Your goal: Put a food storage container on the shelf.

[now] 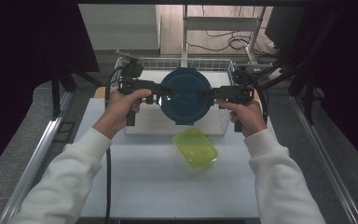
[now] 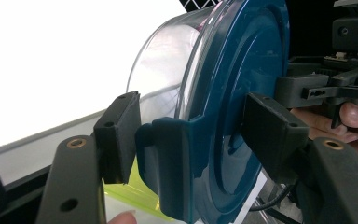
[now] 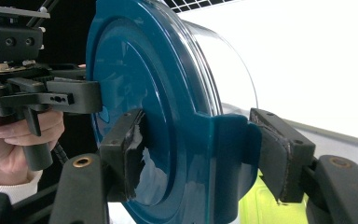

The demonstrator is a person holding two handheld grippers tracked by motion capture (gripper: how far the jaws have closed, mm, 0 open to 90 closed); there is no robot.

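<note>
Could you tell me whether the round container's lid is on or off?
On. The blue lid caps the clear container, its clip folded over the rim.

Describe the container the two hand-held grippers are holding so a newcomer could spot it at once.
Start at the wire basket at the table's far edge. Above it, the left hand-held gripper and right hand-held gripper clamp opposite sides of a round container. Its dark teal lid with latch tabs and clear body set it apart from the rectangular yellow-green container nearer the person.
</note>
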